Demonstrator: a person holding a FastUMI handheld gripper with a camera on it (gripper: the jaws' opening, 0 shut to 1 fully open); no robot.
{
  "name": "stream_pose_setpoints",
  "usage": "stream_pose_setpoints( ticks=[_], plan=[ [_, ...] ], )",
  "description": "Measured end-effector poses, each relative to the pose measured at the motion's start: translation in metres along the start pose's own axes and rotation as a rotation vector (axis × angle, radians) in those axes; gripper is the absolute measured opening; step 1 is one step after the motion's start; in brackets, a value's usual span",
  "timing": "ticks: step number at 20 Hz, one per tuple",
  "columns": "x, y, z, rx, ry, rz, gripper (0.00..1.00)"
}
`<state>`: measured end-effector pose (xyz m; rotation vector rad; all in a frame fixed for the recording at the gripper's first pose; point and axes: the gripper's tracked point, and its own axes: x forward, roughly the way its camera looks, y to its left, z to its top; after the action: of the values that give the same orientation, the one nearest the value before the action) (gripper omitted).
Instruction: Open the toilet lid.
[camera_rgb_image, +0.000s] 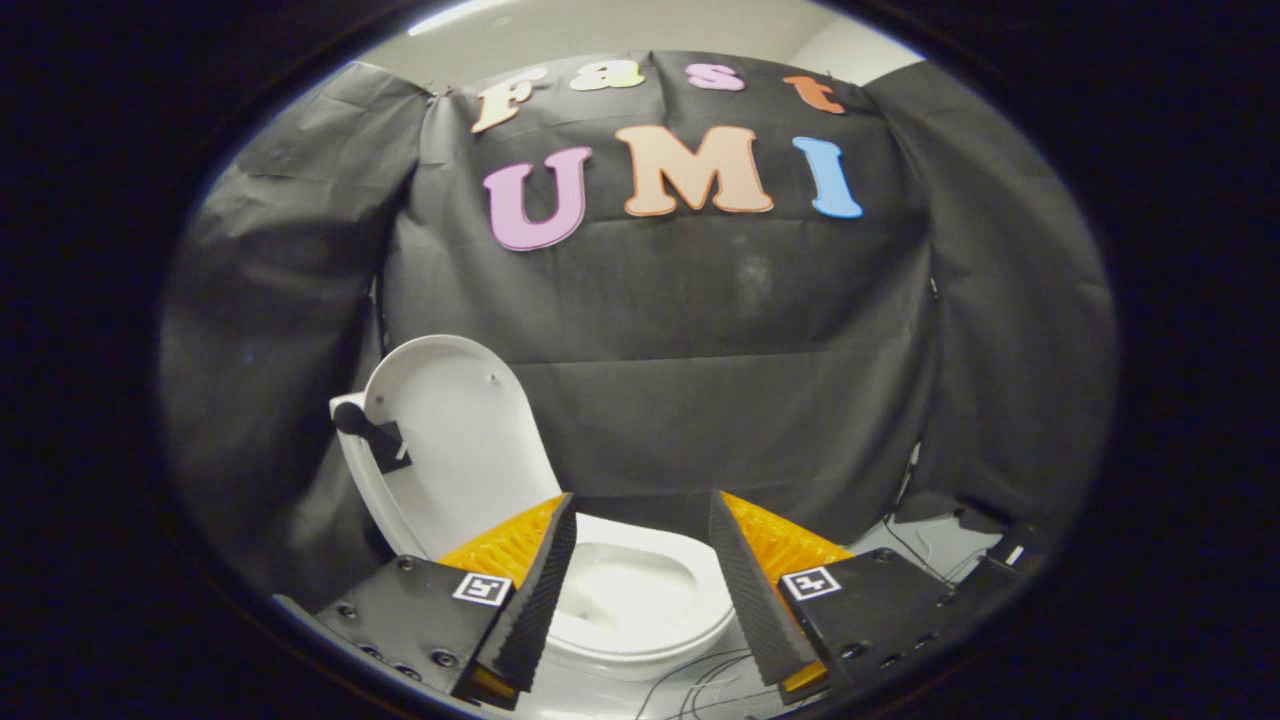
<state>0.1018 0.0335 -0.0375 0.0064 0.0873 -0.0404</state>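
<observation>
Gripper (640, 530): fingers spread wide, holding nothing, raised above the toilet and clear of it. Ribbed black pads (545, 590) facing inward, orange backing behind each, square printed marker on each black finger base.

Toilet lid (450, 440): white, oval, glossy, standing upright in the raised position, ahead of and beyond the left finger. Underside facing the gripper, with a small stud near the upper part. Black knob on a black bracket (372, 435) fixed at the lid's left edge. Lower edge of the lid hidden behind the left finger.

Toilet bowl (640, 600): white, uncovered, lying between the two fingers and below them; seat rim (690, 640) rounded, basin interior visible.

Floor (920, 545): pale, seen beyond the right finger. Thin dark cables (700, 680) trailing across the floor below the bowl and past the right finger.

Booth wall (700, 330): black creased cloth, hanging directly behind the toilet and wrapping round both sides. Pale room wall (640, 30) visible above the cloth.
</observation>
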Motion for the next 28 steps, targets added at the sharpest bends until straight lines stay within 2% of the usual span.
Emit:
stream_pose_setpoints(
  ticks=[3,6,11,15,20,25,28],
  plan=[
    [-0.002,-0.018,-0.001,-0.006,0.008,0.001,0.83],
    [-0.003,-0.037,0.004,-0.038,-0.009,-0.036,0.83],
    [-0.009,-0.052,-0.002,-0.095,0.052,-0.074,0.83],
    [-0.019,-0.056,-0.010,-0.085,0.114,-0.058,0.84],
    [-0.036,-0.036,0.001,-0.061,0.055,0.027,0.84],
    [-0.064,-0.038,0.006,-0.017,0.016,0.032,0.83],
    [-0.080,-0.039,0.024,-0.015,-0.073,0.038,0.83]
  ],
)
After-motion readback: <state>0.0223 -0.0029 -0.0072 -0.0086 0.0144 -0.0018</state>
